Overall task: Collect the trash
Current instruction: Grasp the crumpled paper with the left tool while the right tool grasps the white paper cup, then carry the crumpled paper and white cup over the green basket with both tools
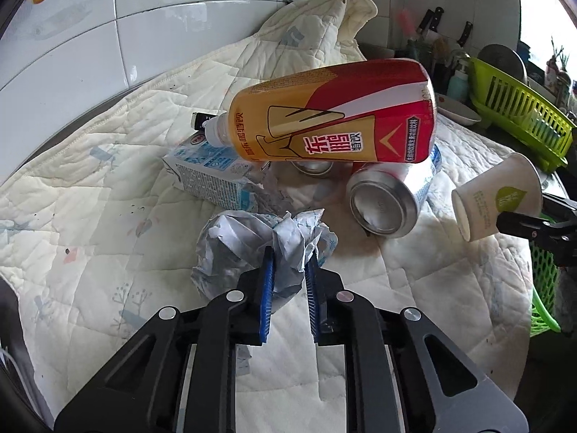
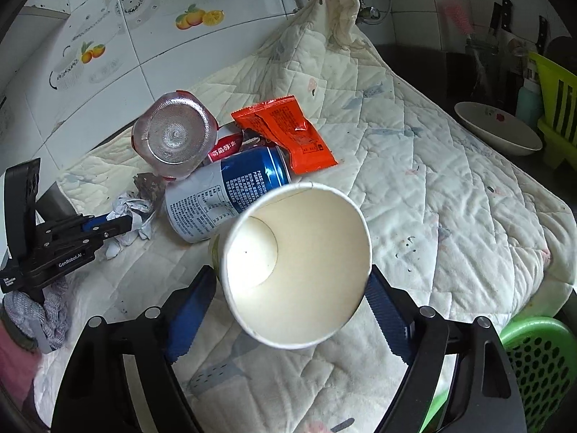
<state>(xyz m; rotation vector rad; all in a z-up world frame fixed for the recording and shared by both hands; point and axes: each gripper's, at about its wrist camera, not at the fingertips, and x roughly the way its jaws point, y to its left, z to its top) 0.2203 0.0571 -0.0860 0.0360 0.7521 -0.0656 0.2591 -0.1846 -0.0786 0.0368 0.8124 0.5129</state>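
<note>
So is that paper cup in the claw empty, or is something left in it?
Empty: the paper cup is tipped toward the right wrist camera, showing a bare white bottom.

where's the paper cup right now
The paper cup is held in the right claw, tipped mouth-first toward the camera, just in front of the blue can.

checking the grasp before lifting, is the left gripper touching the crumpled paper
Touching. The left wrist view shows the left gripper with both blue pads pressed into the crumpled paper, pinching a fold between them.

Left tongs (image 1: 288, 263) pinch crumpled paper (image 1: 259, 241) on quilt (image 1: 108, 216); bottle (image 1: 335, 115) atop cans behind.
</note>
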